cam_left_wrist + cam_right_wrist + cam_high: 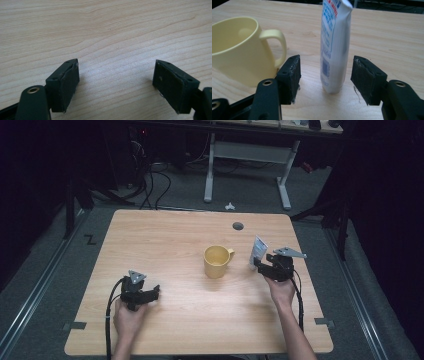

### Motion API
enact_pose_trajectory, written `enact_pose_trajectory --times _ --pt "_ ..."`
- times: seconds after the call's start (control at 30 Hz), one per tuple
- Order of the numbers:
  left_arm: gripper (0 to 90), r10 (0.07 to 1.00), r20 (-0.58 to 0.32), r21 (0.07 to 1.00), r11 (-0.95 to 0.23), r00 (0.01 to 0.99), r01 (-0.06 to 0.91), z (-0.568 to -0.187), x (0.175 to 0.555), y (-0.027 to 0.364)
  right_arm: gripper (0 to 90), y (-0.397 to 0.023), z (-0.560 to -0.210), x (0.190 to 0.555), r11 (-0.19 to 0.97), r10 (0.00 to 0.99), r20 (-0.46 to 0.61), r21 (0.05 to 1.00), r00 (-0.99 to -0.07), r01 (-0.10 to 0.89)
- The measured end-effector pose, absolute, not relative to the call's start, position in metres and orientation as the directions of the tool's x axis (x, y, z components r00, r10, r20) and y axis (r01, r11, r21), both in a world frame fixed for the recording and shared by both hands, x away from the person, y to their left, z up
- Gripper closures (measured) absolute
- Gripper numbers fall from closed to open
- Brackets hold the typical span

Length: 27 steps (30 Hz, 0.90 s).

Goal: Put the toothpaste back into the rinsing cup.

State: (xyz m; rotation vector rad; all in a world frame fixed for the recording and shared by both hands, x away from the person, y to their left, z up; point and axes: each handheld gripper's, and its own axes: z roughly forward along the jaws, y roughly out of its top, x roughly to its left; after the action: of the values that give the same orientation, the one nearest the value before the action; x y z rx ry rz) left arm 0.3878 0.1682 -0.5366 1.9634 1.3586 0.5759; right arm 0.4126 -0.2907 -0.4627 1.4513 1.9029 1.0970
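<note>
Black and spread wide, the left claw (156, 292) is resting low over bare tabletop (175, 240), while further right the yellow mug (217, 261) is standing upright, and the white tube (334, 47) is standing on its cap between the open, not touching pads of the right claw (325, 75).

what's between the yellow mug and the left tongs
Bare wooden table; the high view shows nothing between the yellow mug and the left tongs.
</note>
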Motion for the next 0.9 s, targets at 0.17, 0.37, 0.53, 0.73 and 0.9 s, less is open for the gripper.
enact_pose_trajectory --times 0.17,0.37,0.53,0.73,0.9 --pt "21.7 0.933 -0.018 0.736 -0.231 0.36 0.636 -0.537 0.388 0.168 41.7 -0.288 -0.463 0.423 0.111 0.951 0.073 0.826 -0.3 0.552" --pt "21.7 0.933 -0.018 0.736 -0.231 0.36 0.636 -0.537 0.388 0.168 44.6 -0.287 -0.467 0.431 0.092 0.956 0.076 0.838 -0.284 0.537" --pt "21.7 0.933 -0.018 0.736 -0.231 0.36 0.636 -0.537 0.388 0.168 47.3 -0.288 -0.473 0.437 0.078 0.957 0.089 0.836 -0.275 0.544" --pt "21.7 0.933 -0.017 0.737 -0.231 0.359 0.635 -0.537 0.388 0.168 49.8 -0.286 -0.476 0.44 0.078 0.958 0.086 0.84 -0.274 0.537" --pt "21.7 0.933 -0.018 0.736 -0.231 0.36 0.636 -0.537 0.388 0.168 51.6 -0.284 -0.48 0.443 0.082 0.96 0.078 0.841 -0.269 0.535"
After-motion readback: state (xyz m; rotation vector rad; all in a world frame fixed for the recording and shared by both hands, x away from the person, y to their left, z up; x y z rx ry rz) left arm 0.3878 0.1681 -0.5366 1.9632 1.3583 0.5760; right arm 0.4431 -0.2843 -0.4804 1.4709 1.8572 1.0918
